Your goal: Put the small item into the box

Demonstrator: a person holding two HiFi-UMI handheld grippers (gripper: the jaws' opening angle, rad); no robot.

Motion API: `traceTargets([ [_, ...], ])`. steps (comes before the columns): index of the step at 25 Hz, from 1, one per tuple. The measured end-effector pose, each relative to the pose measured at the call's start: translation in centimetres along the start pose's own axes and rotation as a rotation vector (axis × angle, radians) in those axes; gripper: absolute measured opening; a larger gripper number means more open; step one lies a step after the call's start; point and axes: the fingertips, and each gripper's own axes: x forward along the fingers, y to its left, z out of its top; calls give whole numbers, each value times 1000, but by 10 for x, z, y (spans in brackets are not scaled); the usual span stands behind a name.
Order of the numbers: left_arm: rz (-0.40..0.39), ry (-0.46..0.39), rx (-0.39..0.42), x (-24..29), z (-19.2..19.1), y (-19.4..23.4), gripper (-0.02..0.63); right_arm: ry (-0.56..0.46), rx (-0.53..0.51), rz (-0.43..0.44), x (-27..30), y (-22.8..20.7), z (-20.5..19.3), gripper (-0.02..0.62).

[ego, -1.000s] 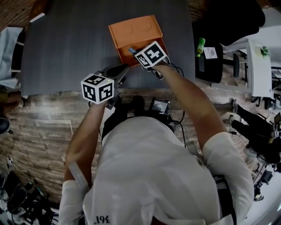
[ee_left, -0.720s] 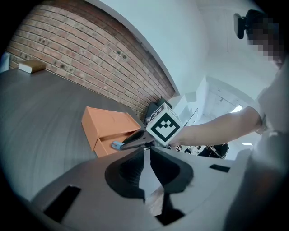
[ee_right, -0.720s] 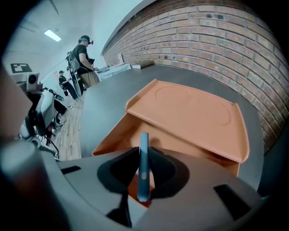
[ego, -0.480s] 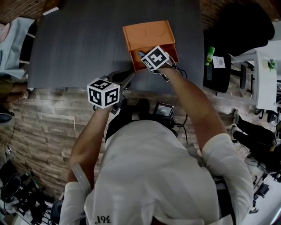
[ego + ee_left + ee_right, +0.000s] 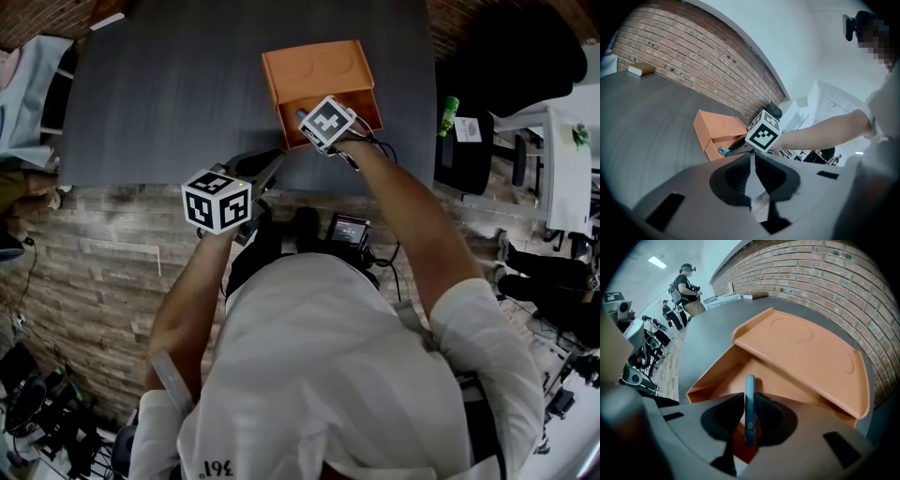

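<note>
An orange box [image 5: 319, 70] stands near the front right of the dark grey table [image 5: 169, 103], its lid [image 5: 806, 348] tilted back and its tray [image 5: 717, 376] open. My right gripper [image 5: 303, 118] points steeply down over the open tray. It is shut on a thin flat blue item [image 5: 749, 404] that stands on edge between the pads and sticks out past them. From the left gripper view the blue item [image 5: 723, 151] hangs at the box [image 5: 715, 129] front. My left gripper [image 5: 269, 169] hovers at the table's near edge, left of the box, jaws together [image 5: 752, 161] and empty.
A brick wall runs behind the table's far side. A small tan block [image 5: 641, 70] lies at the table's far corner. Right of the table stand a black chair [image 5: 506, 56] and a green bottle [image 5: 449, 117]. People stand beyond the table's end [image 5: 686, 289].
My right gripper has sunk towards the open tray with the blue item still in it. The left gripper has hardly shifted.
</note>
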Motion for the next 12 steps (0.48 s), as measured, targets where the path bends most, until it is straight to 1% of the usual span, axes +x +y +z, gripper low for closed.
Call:
traceTargets([
  [1, -2, -2, 0, 0, -1, -1, 40, 0, 9, -3, -1, -1, -1, 87],
  [3, -7, -1, 3, 0, -2, -4, 40, -7, 21, -4, -4, -2, -1, 120],
  [4, -9, 1, 5, 0, -3, -6, 40, -9, 22, -6, -4, -2, -2, 125],
  [10, -29, -1, -1, -4, 4, 2, 40, -20, 45, -27, -6, -10, 5, 130],
  [12, -30, -3, -2, -4, 6, 3, 40, -37, 57, -5, -8, -8, 8, 132],
])
